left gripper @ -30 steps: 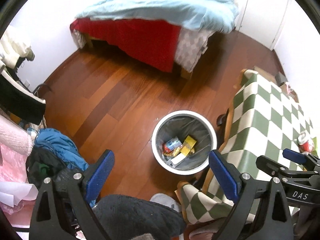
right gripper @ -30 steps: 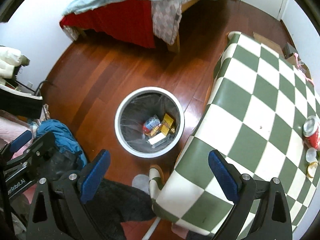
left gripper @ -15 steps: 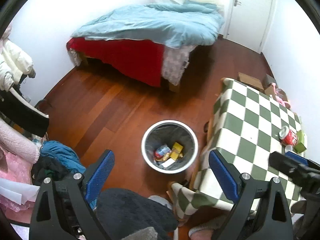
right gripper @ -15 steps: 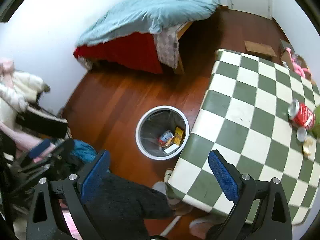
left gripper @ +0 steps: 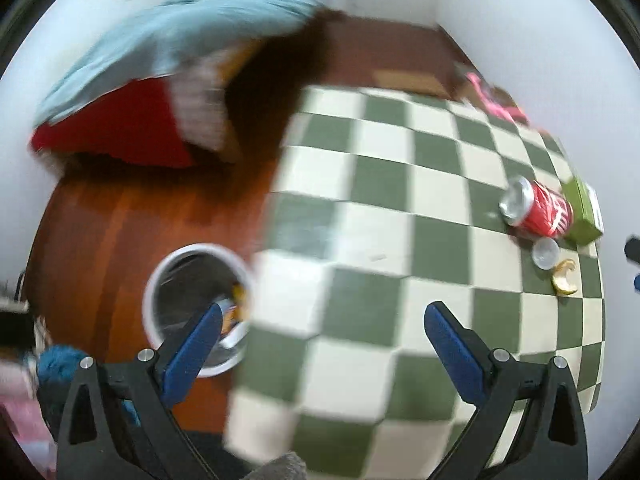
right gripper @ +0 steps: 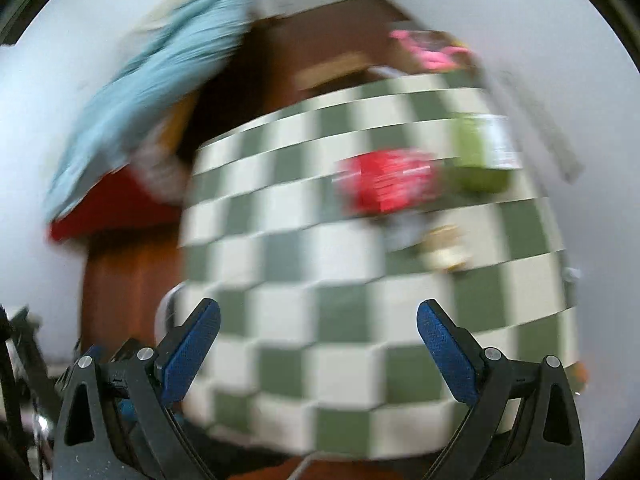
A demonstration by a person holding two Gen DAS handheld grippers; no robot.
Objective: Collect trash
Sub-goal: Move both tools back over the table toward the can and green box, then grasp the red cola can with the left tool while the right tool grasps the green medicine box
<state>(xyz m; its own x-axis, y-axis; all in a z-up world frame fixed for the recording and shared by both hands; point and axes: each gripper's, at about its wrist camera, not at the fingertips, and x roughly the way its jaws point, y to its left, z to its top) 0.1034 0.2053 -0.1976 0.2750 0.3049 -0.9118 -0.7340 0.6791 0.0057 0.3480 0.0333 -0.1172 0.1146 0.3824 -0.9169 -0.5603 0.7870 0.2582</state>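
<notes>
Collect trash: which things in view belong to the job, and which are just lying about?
Job: red can, green carton, white lid, peel scrap, all on the checked table; bin on the floor.

Lying about: bed, pink item, blue clothing.

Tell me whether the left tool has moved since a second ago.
Yes. The left tool has swung from over the bin to over the checkered table.
</notes>
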